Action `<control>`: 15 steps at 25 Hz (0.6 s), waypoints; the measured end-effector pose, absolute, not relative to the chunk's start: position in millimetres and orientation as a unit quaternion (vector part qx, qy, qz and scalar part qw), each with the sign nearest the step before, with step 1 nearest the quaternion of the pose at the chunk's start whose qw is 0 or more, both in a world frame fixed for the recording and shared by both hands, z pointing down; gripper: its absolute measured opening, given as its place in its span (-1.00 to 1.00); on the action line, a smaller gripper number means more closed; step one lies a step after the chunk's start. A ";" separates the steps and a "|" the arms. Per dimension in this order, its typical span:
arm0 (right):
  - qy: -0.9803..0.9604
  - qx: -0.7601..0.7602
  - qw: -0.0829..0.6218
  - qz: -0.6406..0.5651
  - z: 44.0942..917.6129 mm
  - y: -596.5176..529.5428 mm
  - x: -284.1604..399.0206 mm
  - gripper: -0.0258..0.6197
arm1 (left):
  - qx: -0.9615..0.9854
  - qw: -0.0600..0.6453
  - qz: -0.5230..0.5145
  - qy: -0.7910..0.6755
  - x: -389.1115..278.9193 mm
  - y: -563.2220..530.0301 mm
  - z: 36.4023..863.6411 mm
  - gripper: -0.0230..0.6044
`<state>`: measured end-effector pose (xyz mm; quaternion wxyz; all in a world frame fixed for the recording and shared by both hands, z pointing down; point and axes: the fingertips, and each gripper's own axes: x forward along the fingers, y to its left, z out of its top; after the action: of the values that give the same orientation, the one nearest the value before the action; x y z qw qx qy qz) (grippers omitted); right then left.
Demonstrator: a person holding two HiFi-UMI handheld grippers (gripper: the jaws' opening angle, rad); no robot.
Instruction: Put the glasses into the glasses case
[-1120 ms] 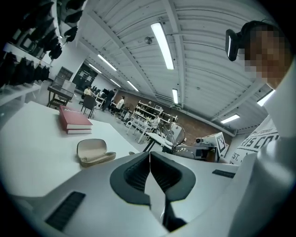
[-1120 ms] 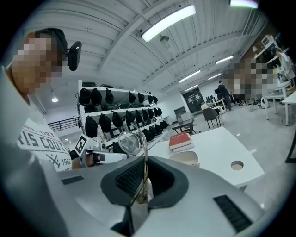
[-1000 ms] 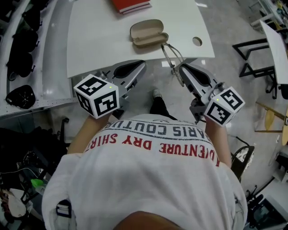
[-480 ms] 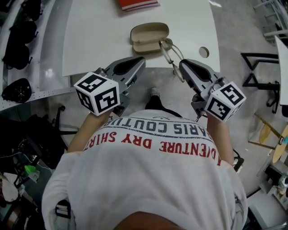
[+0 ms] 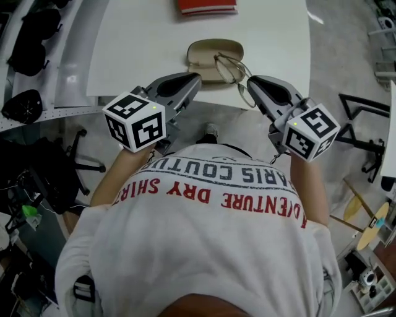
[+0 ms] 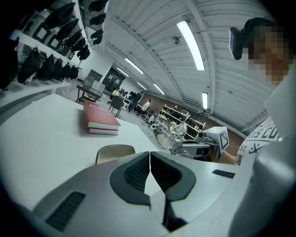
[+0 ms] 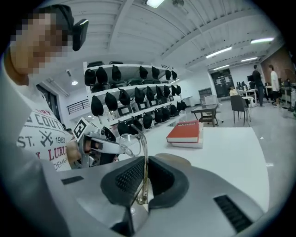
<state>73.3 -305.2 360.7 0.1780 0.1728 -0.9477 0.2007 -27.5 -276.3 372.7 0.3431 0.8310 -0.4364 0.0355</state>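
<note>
The tan glasses case (image 5: pixel 210 51) lies open near the front edge of the white table (image 5: pixel 142 43). My right gripper (image 5: pixel 250 83) is shut on one temple arm of the wire-framed glasses (image 5: pixel 231 68), which hang over the case's near right side. In the right gripper view the thin arm runs up between the pads (image 7: pixel 132 177) to a lens (image 7: pixel 128 144), with the case (image 7: pixel 175 159) just beyond. My left gripper (image 5: pixel 197 78) is shut with nothing in it, just in front of the case (image 6: pixel 114 152).
A red book (image 5: pixel 207 5) lies farther back on the table. Shelves of dark helmets (image 5: pixel 28 43) line the left side. A black chair base (image 5: pixel 83 162) stands on the floor at the left, and a black frame (image 5: pixel 365 145) at the right.
Both grippers have moved forward to the table edge. The glasses, held throughout by the right gripper, went from in front of the case to over its near right side.
</note>
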 end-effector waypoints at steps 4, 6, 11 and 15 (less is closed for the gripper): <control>-0.951 0.145 0.198 0.185 367.0 -325.0 64.7 -0.81 | 0.816 0.341 0.029 -0.465 -38.9 -288.2 374.2 -0.83; -0.953 0.131 0.206 0.179 370.5 -333.8 60.3 -0.81 | 0.809 0.342 0.026 -0.477 -43.1 -294.5 377.5 -0.83; -0.956 0.093 0.227 0.163 386.9 -352.8 47.9 -0.81 | 0.786 0.353 0.023 -0.508 -56.5 -309.0 397.6 -0.83; -0.954 0.068 0.251 0.152 404.5 -363.6 38.9 -0.81 | 0.770 0.362 0.028 -0.525 -66.7 -315.4 414.7 -0.84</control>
<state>38.9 -363.6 404.5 0.2510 0.0683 -0.9536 0.1519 -66.7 -315.4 414.7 0.3615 0.7702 -0.5247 0.0279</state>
